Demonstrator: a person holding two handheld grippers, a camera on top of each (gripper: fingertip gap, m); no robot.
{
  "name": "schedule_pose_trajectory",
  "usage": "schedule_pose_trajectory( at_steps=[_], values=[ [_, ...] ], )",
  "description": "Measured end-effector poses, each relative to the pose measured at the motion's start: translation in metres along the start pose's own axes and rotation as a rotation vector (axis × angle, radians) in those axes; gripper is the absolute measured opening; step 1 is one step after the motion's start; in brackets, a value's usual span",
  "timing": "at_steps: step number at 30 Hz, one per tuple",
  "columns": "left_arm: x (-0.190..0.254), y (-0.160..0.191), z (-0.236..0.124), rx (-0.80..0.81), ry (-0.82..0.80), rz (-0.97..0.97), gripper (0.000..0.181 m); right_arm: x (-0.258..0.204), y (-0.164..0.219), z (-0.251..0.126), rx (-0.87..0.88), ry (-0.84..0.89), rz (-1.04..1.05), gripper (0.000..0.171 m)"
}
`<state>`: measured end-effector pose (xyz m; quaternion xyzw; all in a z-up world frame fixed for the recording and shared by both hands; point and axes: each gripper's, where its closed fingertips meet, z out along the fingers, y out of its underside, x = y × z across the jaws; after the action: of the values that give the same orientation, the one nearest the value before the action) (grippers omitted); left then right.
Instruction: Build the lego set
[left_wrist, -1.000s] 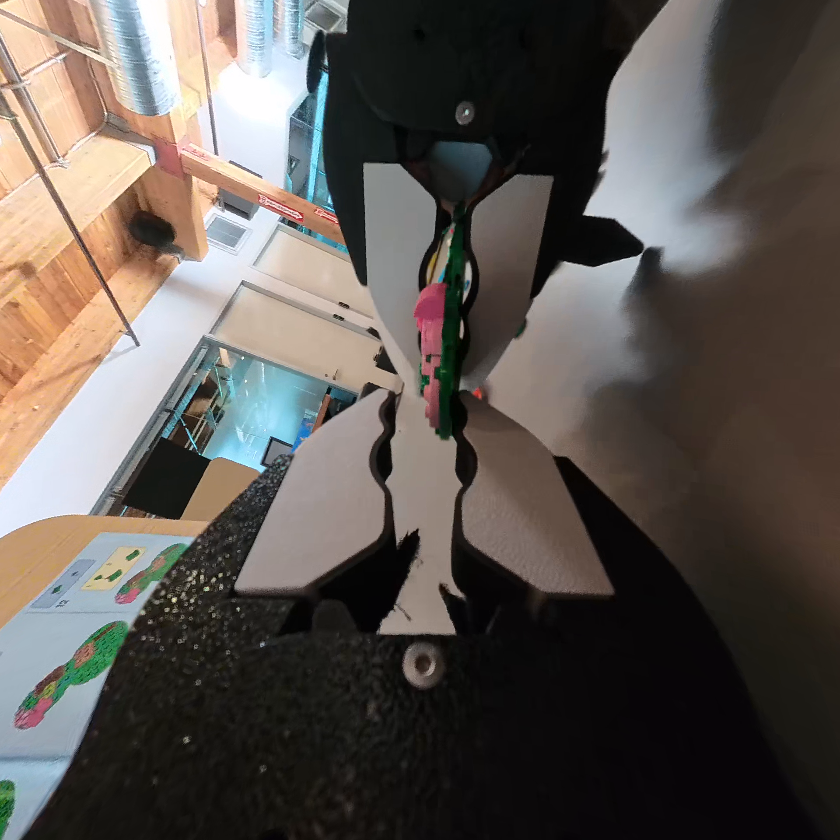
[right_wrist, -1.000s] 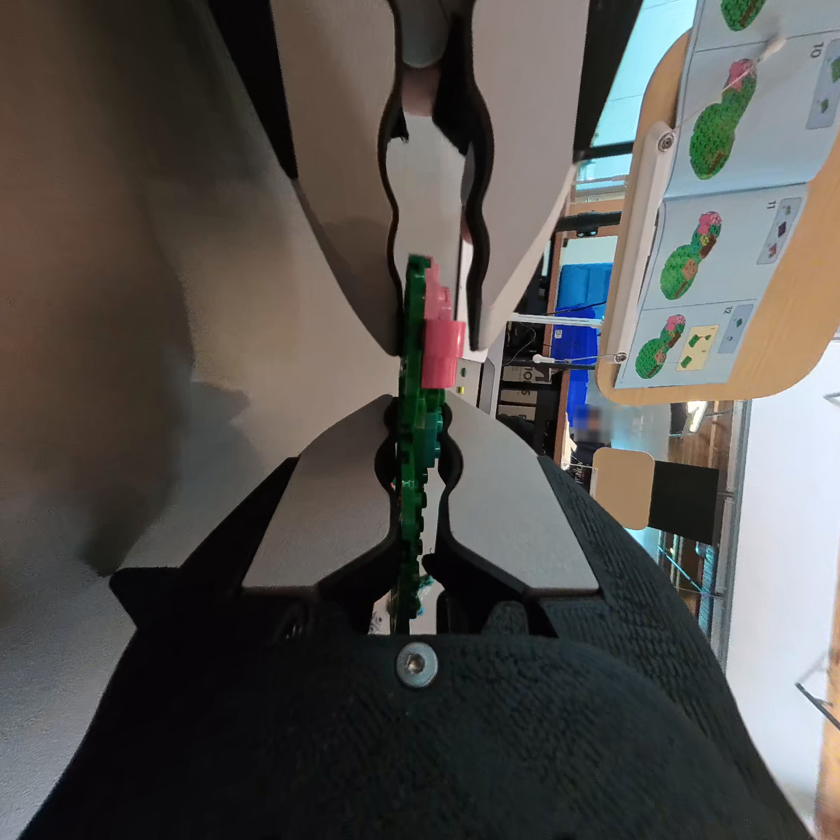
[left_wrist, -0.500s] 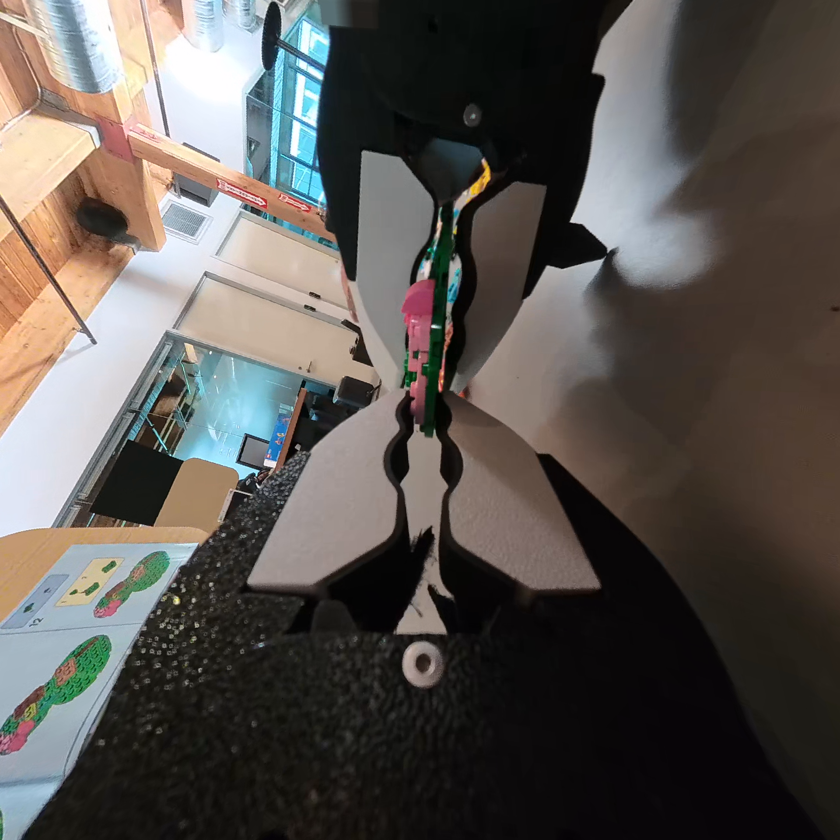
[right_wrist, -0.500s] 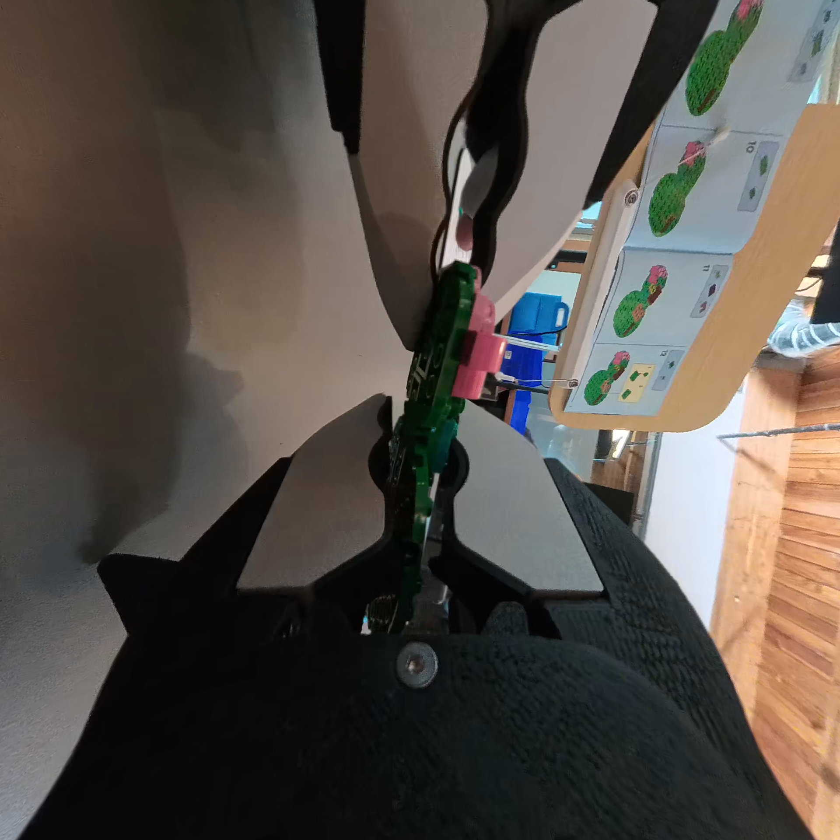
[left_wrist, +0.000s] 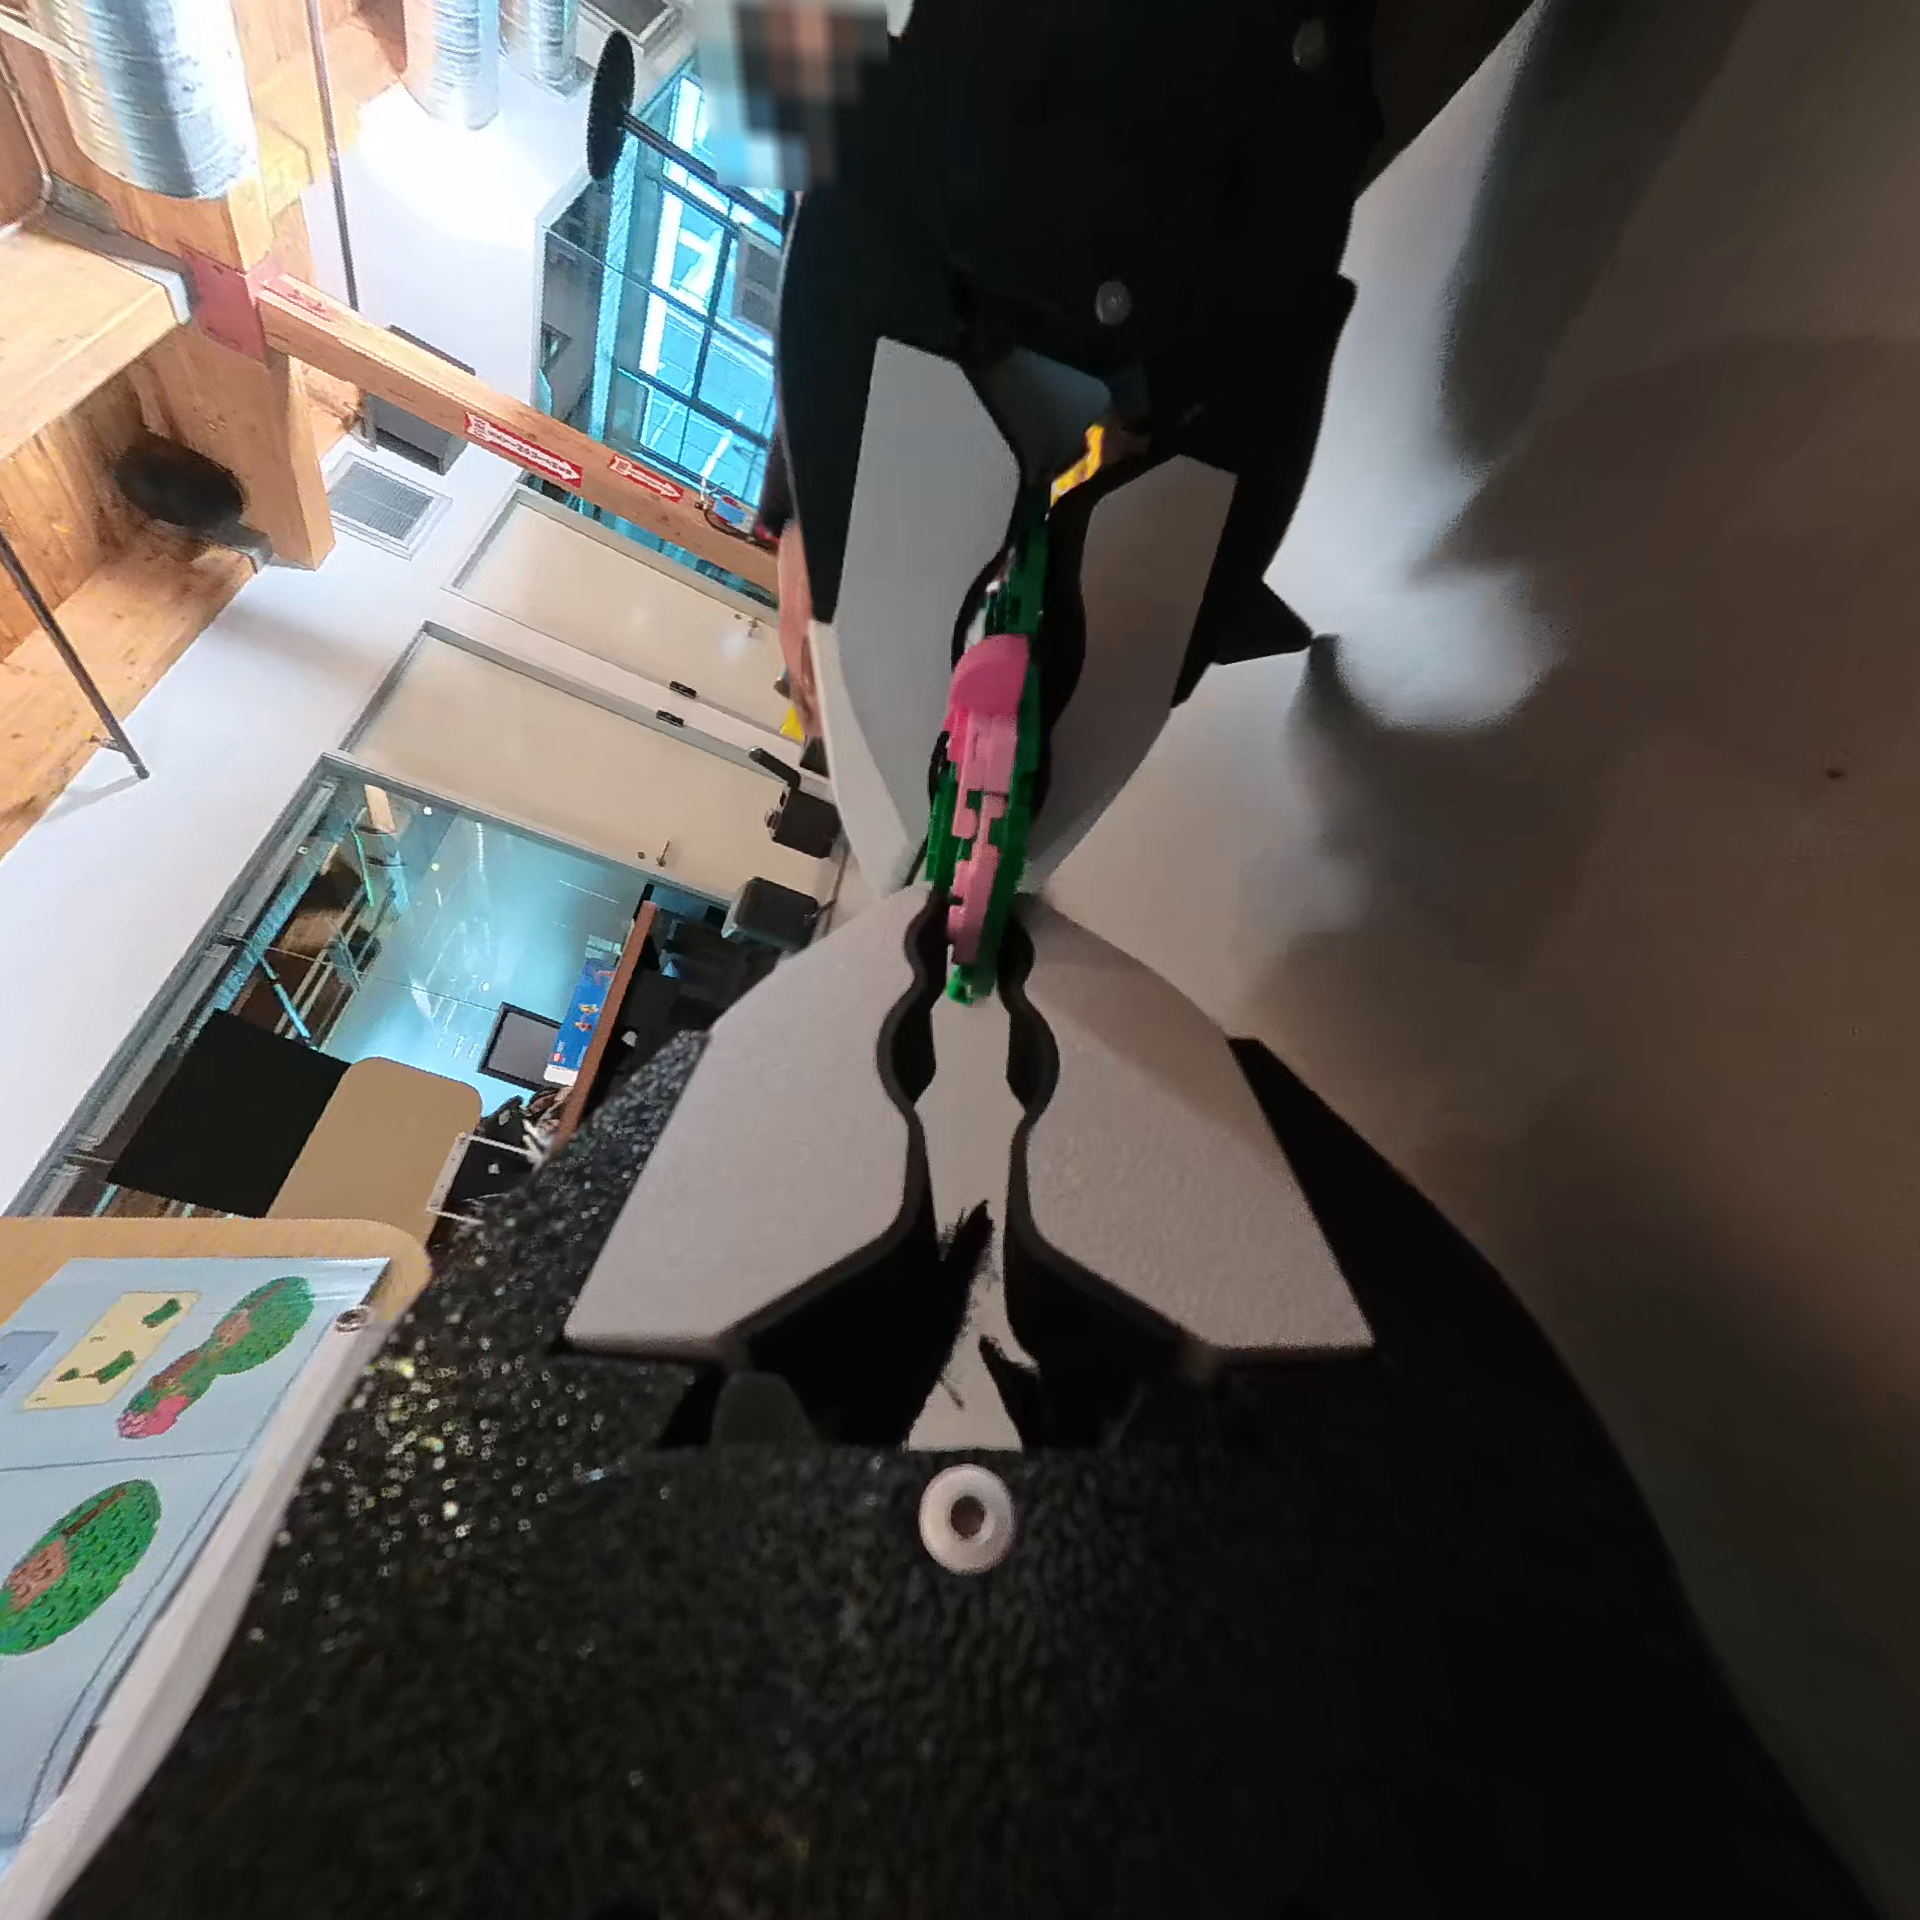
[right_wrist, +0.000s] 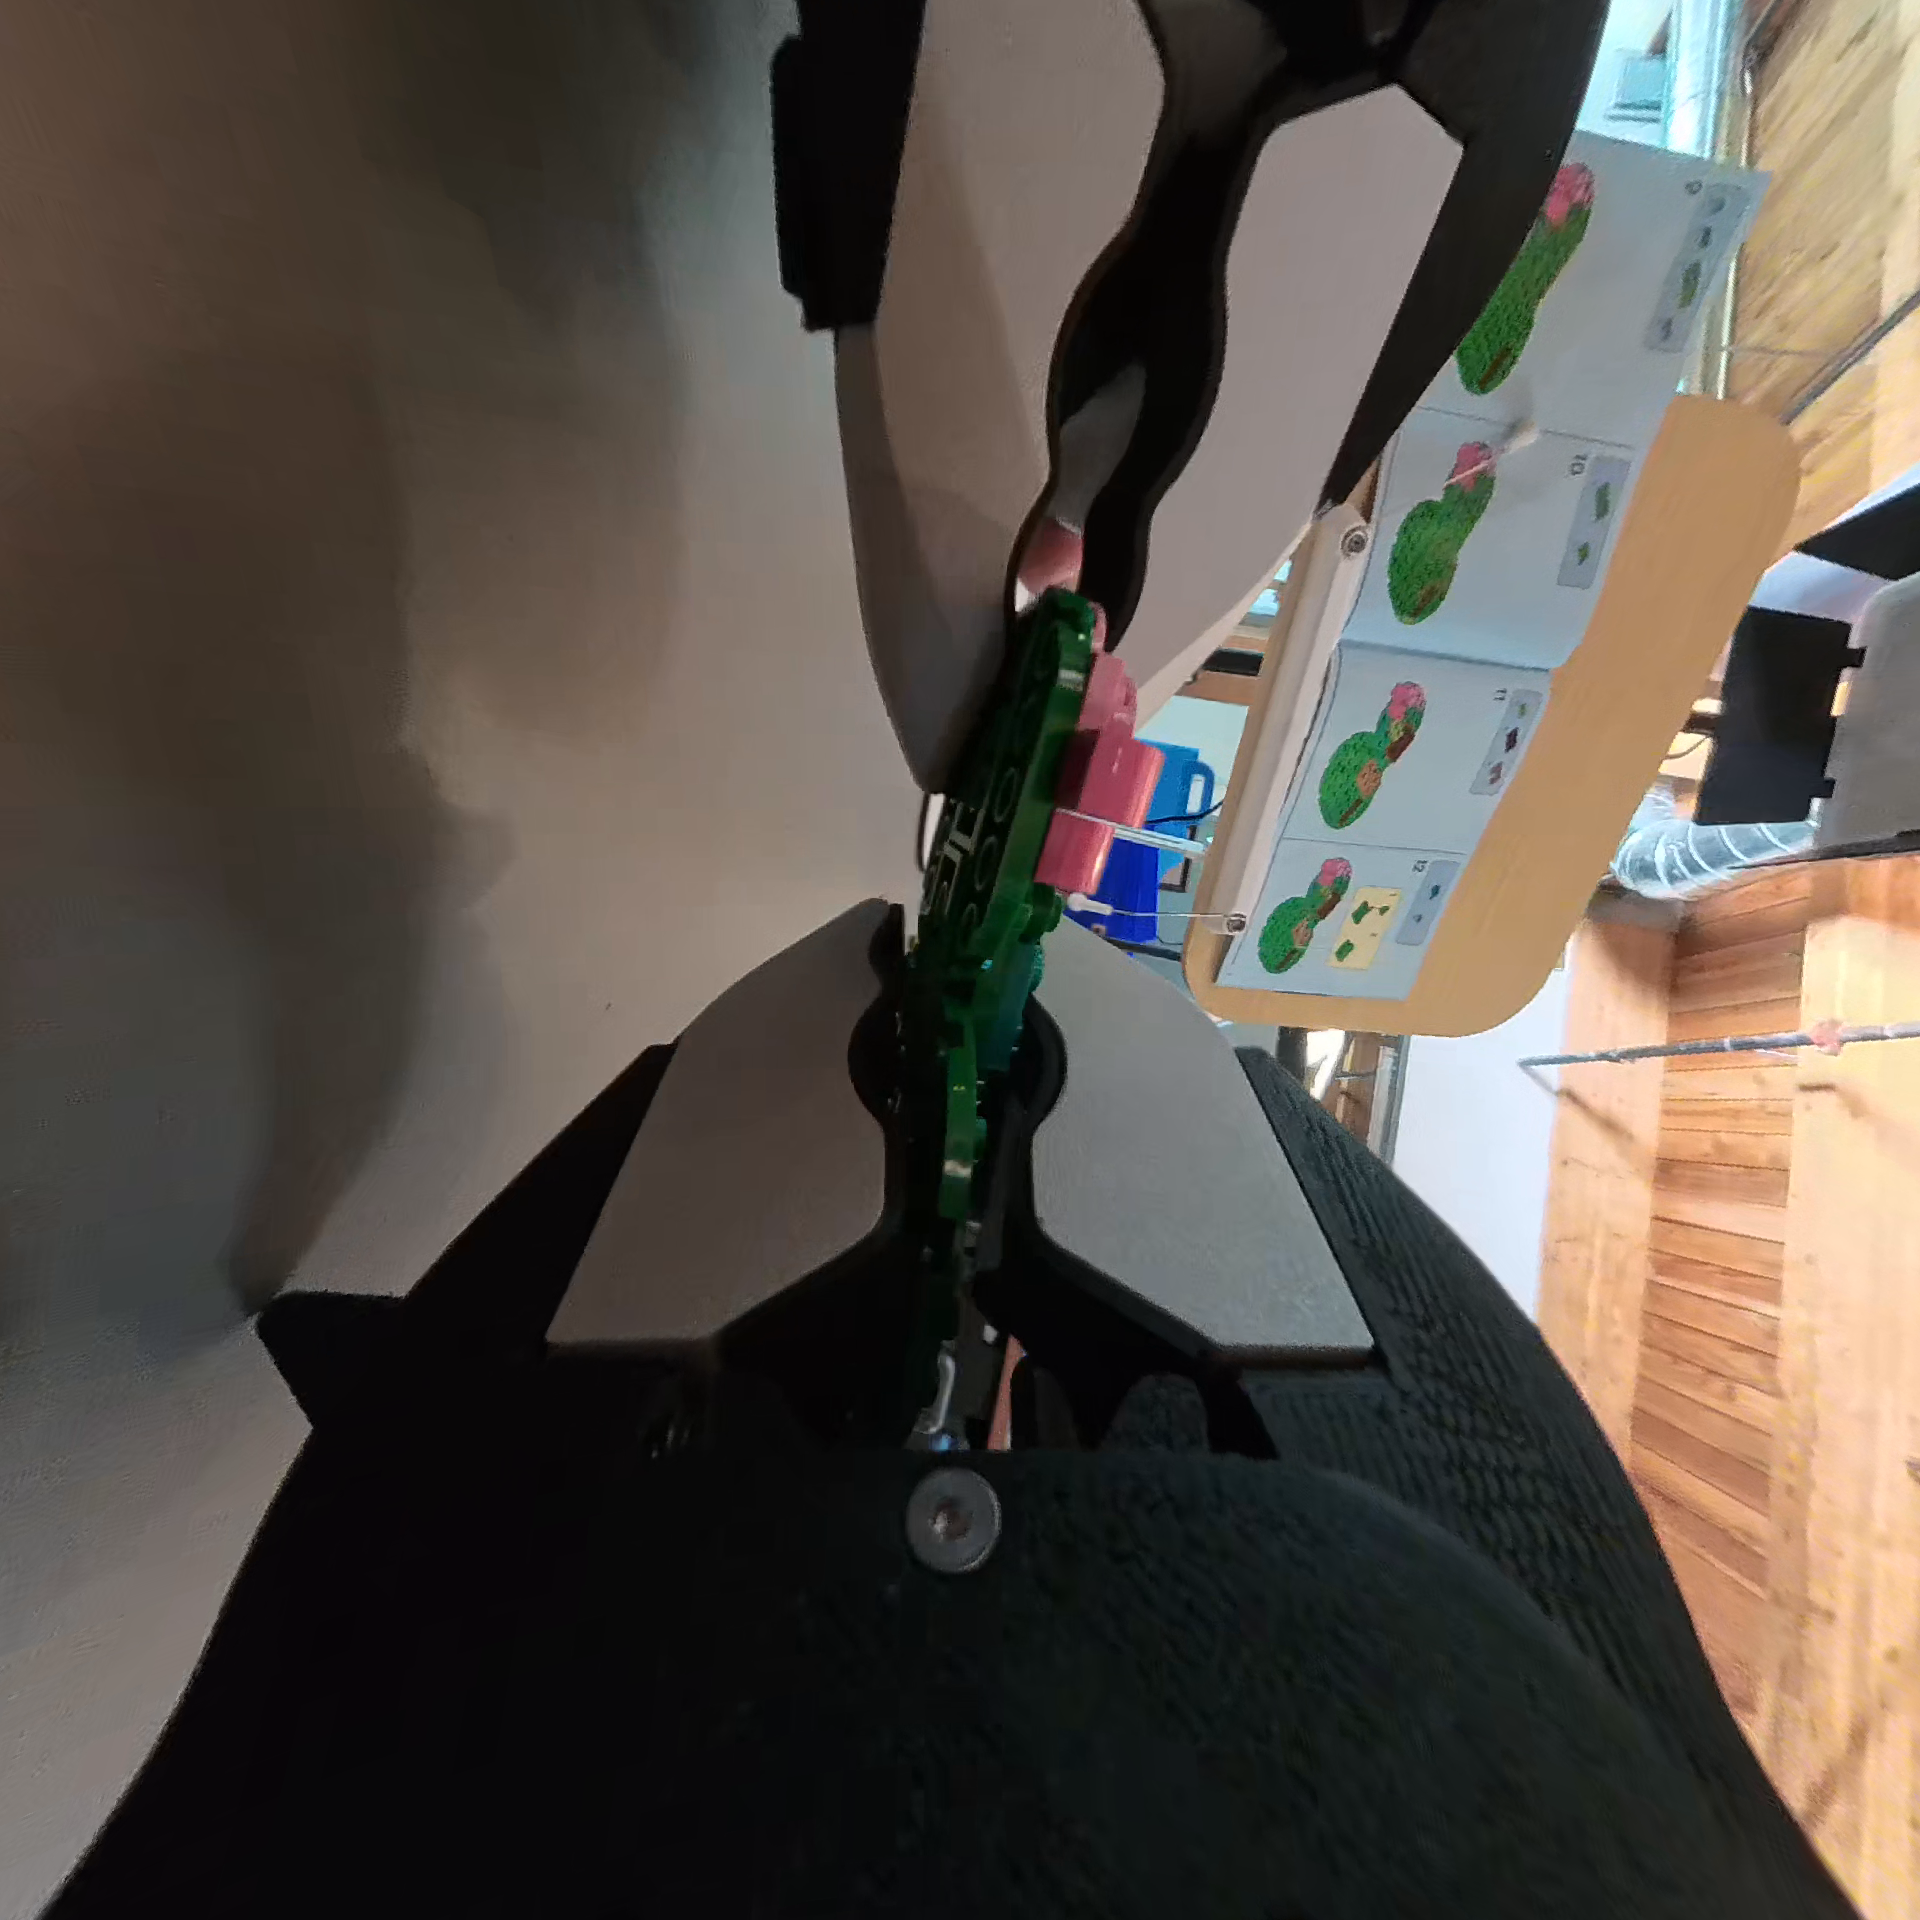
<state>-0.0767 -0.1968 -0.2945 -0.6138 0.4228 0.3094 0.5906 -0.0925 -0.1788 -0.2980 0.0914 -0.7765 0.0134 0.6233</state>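
Note:
A green lego plate (right_wrist: 997, 790) with pink bricks (right_wrist: 1107, 790) on one face is held edge-on in the air between my two grippers, which face each other tip to tip. My right gripper (right_wrist: 977, 925) is shut on the plate's lower part. My left gripper (left_wrist: 971, 925) is closed narrowly on the plate's (left_wrist: 1023, 727) other end, where the pink bricks (left_wrist: 987, 727) sit. Each gripper also shows in the other's view: the right gripper (left_wrist: 971, 873), and the left gripper (right_wrist: 1039, 717).
An open instruction booklet (right_wrist: 1455, 727) rests on a tan wooden board (right_wrist: 1621, 831); it also shows in the left wrist view (left_wrist: 156, 1382). The white table surface (right_wrist: 416, 623) lies on the other side of the grippers. Room walls and wooden beams are far behind. Both grippers' tips are close together, under 4 cm apart.
My left gripper's fingers have closed in from a wider gap onto the plate's end. Both grippers have tilted together with the plate, so the background has shifted.

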Motion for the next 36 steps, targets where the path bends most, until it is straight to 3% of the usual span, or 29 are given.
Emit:
schedule_pose_trajectory(
  at_steps=[4, 6, 9, 13, 25, 31, 34, 36],
  values=[
    [-0.002, 0.001, 0.002, 0.007, -0.013, -0.063, 0.010, 0.001, 0.004, 0.001, -0.013, -0.015, 0.072, 0.015],
    [-0.007, 0.001, 0.003, 0.000, -0.069, -0.026, 0.022, 0.000, 0.003, 0.001, -0.017, -0.032, 0.076, 0.015],
    [0.000, 0.000, 0.004, 0.004, -0.043, -0.001, 0.028, -0.008, -0.002, 0.001, 0.003, -0.071, 0.078, 0.015],
    [0.007, -0.006, 0.003, 0.036, -0.019, 0.040, 0.013, -0.009, -0.008, 0.000, 0.037, -0.101, 0.123, 0.015],
    [0.008, -0.004, 0.001, -0.026, 0.016, 0.135, 0.012, -0.010, -0.009, 0.001, -0.008, -0.138, 0.153, 0.014],
    [0.007, 0.001, 0.003, -0.041, 0.035, 0.058, 0.013, -0.013, -0.008, 0.004, -0.006, -0.173, 0.258, 0.015],
    [0.008, 0.001, 0.004, -0.046, 0.036, 0.066, 0.013, -0.019, -0.010, 0.005, -0.005, -0.210, 0.292, 0.026],
    [0.011, 0.000, 0.004, -0.047, 0.041, 0.077, 0.013, -0.020, -0.011, 0.006, -0.017, -0.210, 0.275, 0.024]
  ],
)
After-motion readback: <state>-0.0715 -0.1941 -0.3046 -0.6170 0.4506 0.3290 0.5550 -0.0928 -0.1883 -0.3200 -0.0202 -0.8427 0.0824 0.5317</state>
